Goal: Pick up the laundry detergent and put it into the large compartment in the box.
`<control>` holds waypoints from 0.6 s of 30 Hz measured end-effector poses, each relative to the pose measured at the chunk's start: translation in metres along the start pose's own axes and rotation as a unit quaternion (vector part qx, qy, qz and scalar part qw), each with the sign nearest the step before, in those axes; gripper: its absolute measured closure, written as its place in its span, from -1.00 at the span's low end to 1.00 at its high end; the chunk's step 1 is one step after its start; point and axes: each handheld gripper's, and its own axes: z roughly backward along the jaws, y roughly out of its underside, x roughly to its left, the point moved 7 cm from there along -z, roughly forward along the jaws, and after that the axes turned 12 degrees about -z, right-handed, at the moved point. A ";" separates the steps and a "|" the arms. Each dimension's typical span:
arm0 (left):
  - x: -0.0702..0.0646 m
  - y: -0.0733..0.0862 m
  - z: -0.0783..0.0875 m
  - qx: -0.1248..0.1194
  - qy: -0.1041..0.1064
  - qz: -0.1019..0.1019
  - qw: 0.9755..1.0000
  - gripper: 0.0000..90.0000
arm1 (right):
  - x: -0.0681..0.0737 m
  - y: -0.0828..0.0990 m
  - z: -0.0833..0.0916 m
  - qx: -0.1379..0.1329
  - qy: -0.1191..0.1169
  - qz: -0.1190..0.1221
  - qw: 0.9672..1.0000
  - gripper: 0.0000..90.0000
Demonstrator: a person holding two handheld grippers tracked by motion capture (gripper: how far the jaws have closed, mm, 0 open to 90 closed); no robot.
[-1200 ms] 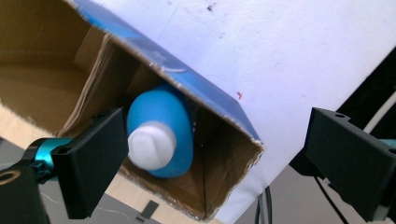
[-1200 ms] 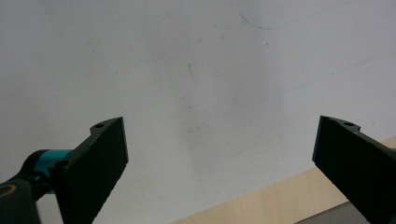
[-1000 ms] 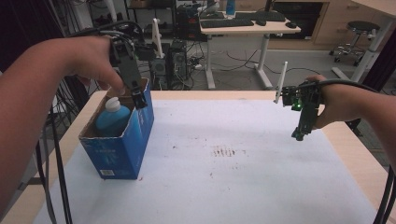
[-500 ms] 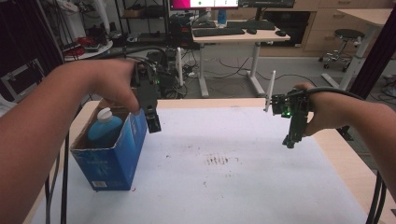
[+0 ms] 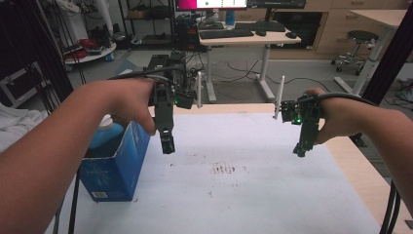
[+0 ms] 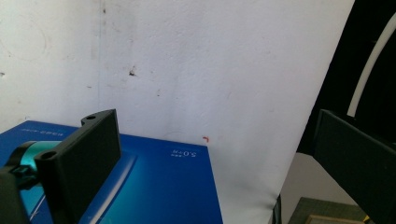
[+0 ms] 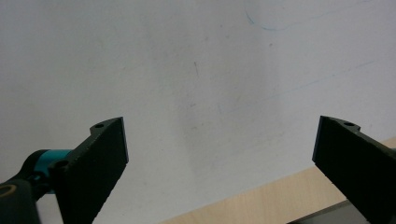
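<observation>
**Desk:** Blue box (image 5: 114,165), where did it stand when the shutter fell?

**Photographer:** At the near-left corner of the white-covered table (image 5: 253,195), open at the top, with a blue-capped bottle (image 5: 104,134) upright inside it. Its long axis ran from the near edge toward the far side, slightly angled.

**Desk:** And which gripper was closer?

**Photographer:** The left gripper (image 5: 167,144), by a wide margin. It hung above the table just right of the box's far right corner, jaws pointing down. The box lay to its left and a little nearer the person. In the left gripper view, the box's blue side (image 6: 140,186) sat low between the jaws, close under the left-hand one.

**Desk:** Was it gripping anything?

**Photographer:** No. Its jaws stood wide apart with only box and tabletop between them, touching nothing.

**Desk:** The other hand?

**Photographer:** The right gripper (image 5: 300,148) hovered over the table's right side, well apart from the box. Its jaws were likewise spread wide and empty; the right gripper view looked down on bare white covering and a strip of wooden edge (image 7: 261,200).

**Desk:** So any reach for the box?

**Photographer:** My judgement: it would fall to the left gripper, moving leftward.
</observation>
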 end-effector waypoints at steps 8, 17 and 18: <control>-0.001 0.001 0.003 -0.008 -0.002 -0.001 1.000 -0.96 | 0.000 0.001 0.001 -0.001 -0.002 0.000 1.000 -0.95; 0.001 0.003 0.004 -0.013 -0.001 -0.002 1.000 -0.96 | 0.000 -0.001 0.001 0.001 -0.003 0.002 1.000 -0.95; 0.001 0.003 0.004 -0.013 -0.002 -0.002 1.000 -0.96 | 0.000 -0.001 0.001 0.001 -0.003 0.002 1.000 -0.95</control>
